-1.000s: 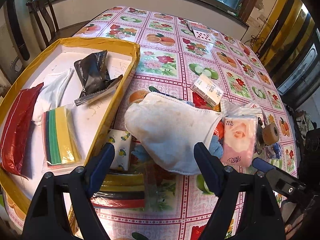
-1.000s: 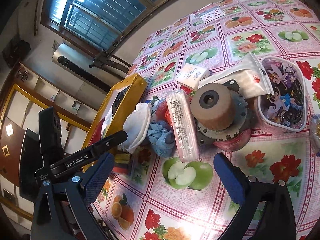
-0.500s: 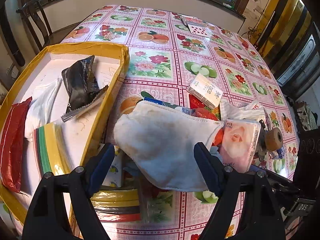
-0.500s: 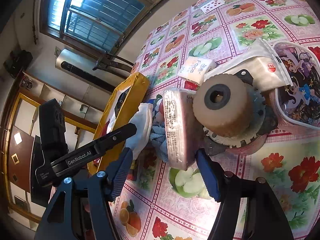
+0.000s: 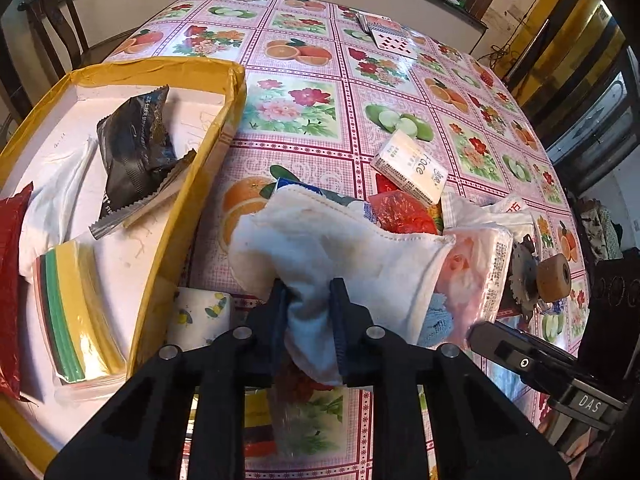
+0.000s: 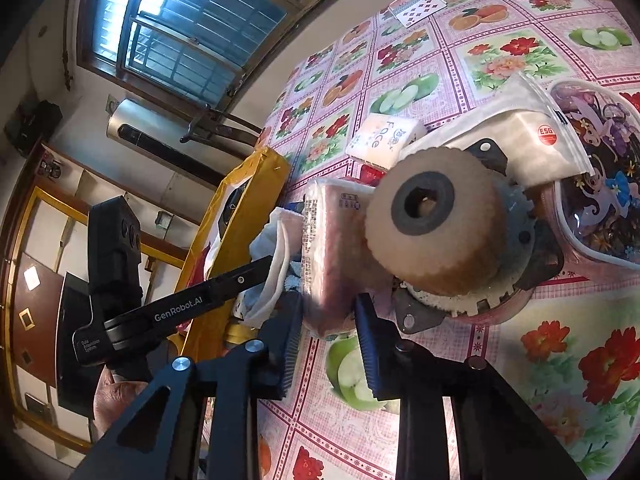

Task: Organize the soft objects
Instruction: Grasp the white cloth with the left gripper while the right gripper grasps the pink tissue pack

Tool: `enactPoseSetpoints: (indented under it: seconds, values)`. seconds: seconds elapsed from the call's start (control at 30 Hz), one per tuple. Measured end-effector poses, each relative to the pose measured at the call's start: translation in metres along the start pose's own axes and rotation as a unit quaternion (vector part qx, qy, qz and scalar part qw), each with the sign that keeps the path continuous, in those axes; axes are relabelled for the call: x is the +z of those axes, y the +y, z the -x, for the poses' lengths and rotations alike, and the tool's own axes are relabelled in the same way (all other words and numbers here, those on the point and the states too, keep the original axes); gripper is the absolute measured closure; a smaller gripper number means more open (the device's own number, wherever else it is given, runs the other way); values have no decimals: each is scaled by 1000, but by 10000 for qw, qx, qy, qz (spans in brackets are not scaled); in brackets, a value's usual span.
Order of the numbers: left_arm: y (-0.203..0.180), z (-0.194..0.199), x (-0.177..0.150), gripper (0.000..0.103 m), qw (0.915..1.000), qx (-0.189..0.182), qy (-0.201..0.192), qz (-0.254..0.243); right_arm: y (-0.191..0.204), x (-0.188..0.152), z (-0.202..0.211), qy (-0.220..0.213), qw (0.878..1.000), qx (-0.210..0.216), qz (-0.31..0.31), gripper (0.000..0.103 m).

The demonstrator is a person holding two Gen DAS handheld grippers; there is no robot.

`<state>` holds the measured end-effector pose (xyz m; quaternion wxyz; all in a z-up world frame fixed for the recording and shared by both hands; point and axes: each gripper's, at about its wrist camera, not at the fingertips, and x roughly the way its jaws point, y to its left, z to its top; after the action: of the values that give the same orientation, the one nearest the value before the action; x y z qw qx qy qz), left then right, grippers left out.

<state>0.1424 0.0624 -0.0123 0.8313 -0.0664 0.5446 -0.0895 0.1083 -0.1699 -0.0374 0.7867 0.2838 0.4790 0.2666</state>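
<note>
Cloth (image 5: pixel 344 256), white and stained, lies at the near edge of a pile on the flowered tablecloth (image 5: pixel 320 92), just right of the yellow box (image 5: pixel 200 184). Left gripper (image 5: pixel 310 320) is clamped on the cloth's near fold; fabric bunches between both pads. Tissue pack (image 5: pixel 476 280), pink with a rose print, sits touching the cloth's right side, with a blue rag (image 5: pixel 438 318) showing under both. In the right wrist view, the right gripper (image 6: pixel 326 320) has its fingers pressed against the two sides of the tissue pack (image 6: pixel 332 248), grasping its near end. A tan roller on a toothed metal wheel (image 6: pixel 440 232) stands directly right of that pack, touching it. Behind the pile lies a small white "Face" packet (image 5: pixel 408 168), with a red wrapper (image 5: pixel 404 212) between it and the cloth. Box contents noted: black foil bag (image 5: pixel 136 148), white cloth (image 5: pixel 56 192), red bag (image 5: pixel 10 280) at the left wall, and a striped sponge stack (image 5: pixel 76 312) in clear wrap. A printed white roll (image 5: pixel 200 316) rests outside the box wall, near the left gripper. Playing cards (image 5: pixel 384 32) lie well apart at the table's far side. A clear pouch with cartoon print (image 6: pixel 596 176) sits right of the roller. A hand (image 6: pixel 116 400) shows under the left gripper body in the right wrist view.
</note>
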Motion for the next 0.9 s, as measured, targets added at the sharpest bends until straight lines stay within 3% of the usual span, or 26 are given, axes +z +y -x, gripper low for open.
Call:
enactPoseSetpoints:
  seconds: [0.17, 0.4, 0.53, 0.6, 0.67, 0.7, 0.73, 0.9]
  values:
    - [0, 20, -3, 95, 9996, -153, -217, 24, 5, -3, 10, -137, 9999, 40, 34, 84]
    - [-6, 43, -6, 95, 9985, -394, -383, -57, 8, -2, 12, -152, 9999, 25, 52, 85]
    - [-10, 38, -10, 95, 9989, -355, -306, -99, 13, -3, 2, -127, 9995, -261, 159, 84]
    - [-11, 34, -13, 95, 9991, -314, -271, -112, 12, 0, 2, -171, 9996, -164, 126, 75]
    - [-10, 31, -15, 95, 9992, -291, -258, -92, 12, 4, 1, -131, 9998, -157, 22, 41]
    - [-11, 30, -15, 95, 9993, -266, -259, -104, 14, 6, 1, -141, 9996, -259, 39, 18]
    - [-11, 30, -15, 95, 9993, -249, -259, -115, 18, 7, 0, -155, 9991, -388, 115, 11]
    - [-11, 29, -15, 95, 9992, -269, -259, -116, 30, 10, -12, -136, 9957, -903, 136, 11]
